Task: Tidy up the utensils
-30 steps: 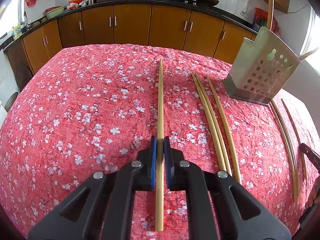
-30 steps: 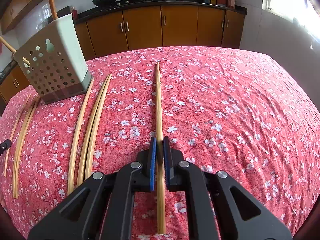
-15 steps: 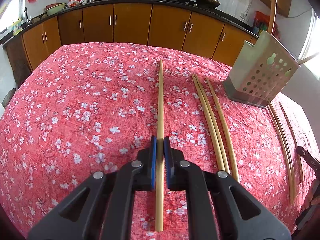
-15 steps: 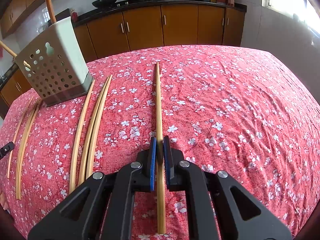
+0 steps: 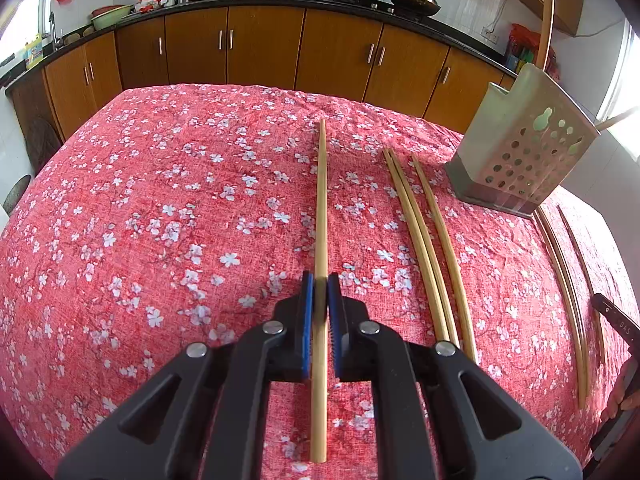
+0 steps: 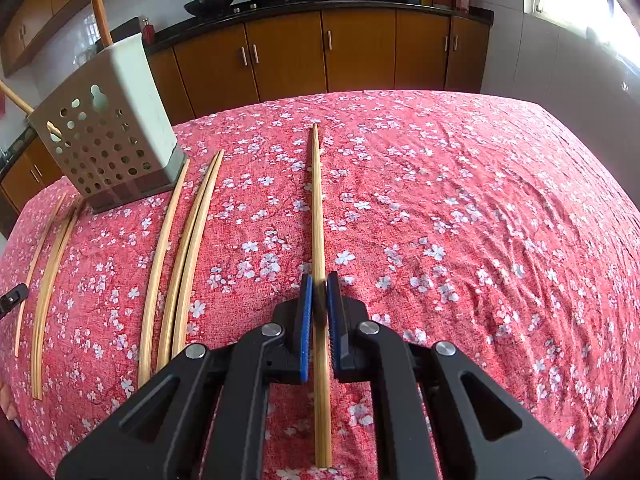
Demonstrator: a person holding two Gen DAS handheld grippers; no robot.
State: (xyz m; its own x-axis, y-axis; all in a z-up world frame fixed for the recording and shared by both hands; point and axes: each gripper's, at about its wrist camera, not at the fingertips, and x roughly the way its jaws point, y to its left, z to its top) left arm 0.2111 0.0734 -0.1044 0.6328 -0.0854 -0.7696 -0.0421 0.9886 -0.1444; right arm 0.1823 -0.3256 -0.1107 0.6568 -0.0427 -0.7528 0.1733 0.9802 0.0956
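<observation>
My left gripper [image 5: 320,280] is shut on a bamboo chopstick [image 5: 321,200] that points away over the red floral tablecloth [image 5: 160,220]. My right gripper [image 6: 319,280] is shut on another bamboo chopstick [image 6: 316,200], held the same way. A perforated pale green utensil holder [image 5: 520,152] stands at the far right in the left wrist view, and at the far left in the right wrist view [image 6: 108,136], with chopsticks sticking out of it. Several loose chopsticks [image 5: 424,240] lie on the cloth between the two grippers; they also show in the right wrist view [image 6: 180,264].
More chopsticks [image 5: 568,280] lie past the holder near the table's right edge, and they show in the right wrist view [image 6: 48,280]. Brown kitchen cabinets [image 5: 260,44] line the wall behind the table. The other gripper's edge [image 5: 616,320] shows at far right.
Both grippers have risen slightly with their chopsticks, so the table looks a little farther off. Both stay shut on their chopsticks.
</observation>
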